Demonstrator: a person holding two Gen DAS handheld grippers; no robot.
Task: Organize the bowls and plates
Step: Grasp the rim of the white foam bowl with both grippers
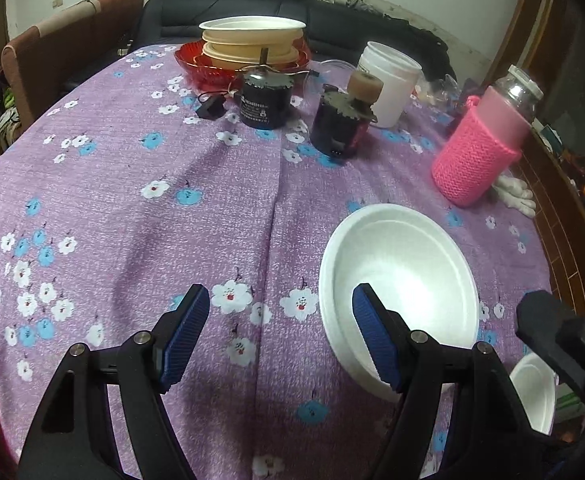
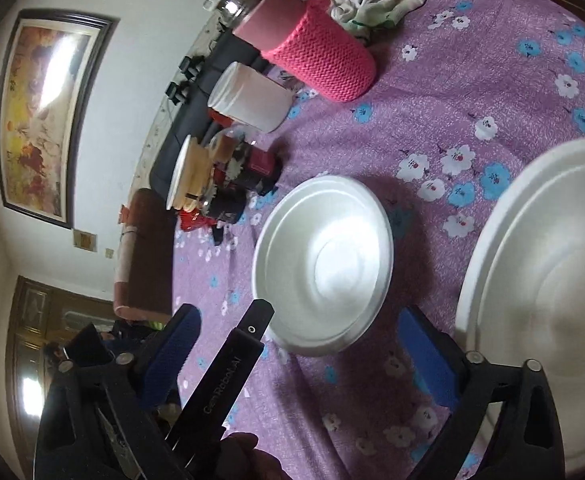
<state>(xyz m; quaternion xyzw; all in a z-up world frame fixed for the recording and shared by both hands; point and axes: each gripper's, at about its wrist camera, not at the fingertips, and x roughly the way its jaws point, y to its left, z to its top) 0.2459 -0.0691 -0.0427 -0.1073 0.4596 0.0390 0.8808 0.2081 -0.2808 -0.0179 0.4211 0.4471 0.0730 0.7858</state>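
A white foam bowl (image 1: 404, 272) sits on the purple flowered tablecloth (image 1: 132, 200), right of the middle. My left gripper (image 1: 280, 332) hangs open over the cloth, with nothing between its blue pads; its right finger (image 1: 372, 336) overlaps the bowl's near-left rim. In the right wrist view the same bowl (image 2: 324, 264) lies just ahead of my open right gripper (image 2: 300, 356), and a finger (image 2: 248, 332) of the left gripper crosses in front. A larger white foam dish (image 2: 544, 300) lies at the right, partly hidden. Far back, a stack of beige bowls with a white plate on top (image 1: 252, 36) rests in a red bowl.
A bottle in a pink knitted sleeve (image 1: 480, 148), a white tub (image 1: 388, 80), two dark cylindrical devices (image 1: 264, 100) and white gloves (image 1: 512, 192) stand between the bowl and the stack. The table's edge (image 1: 552, 240) runs along the right. A sofa and a brown chair stand behind.
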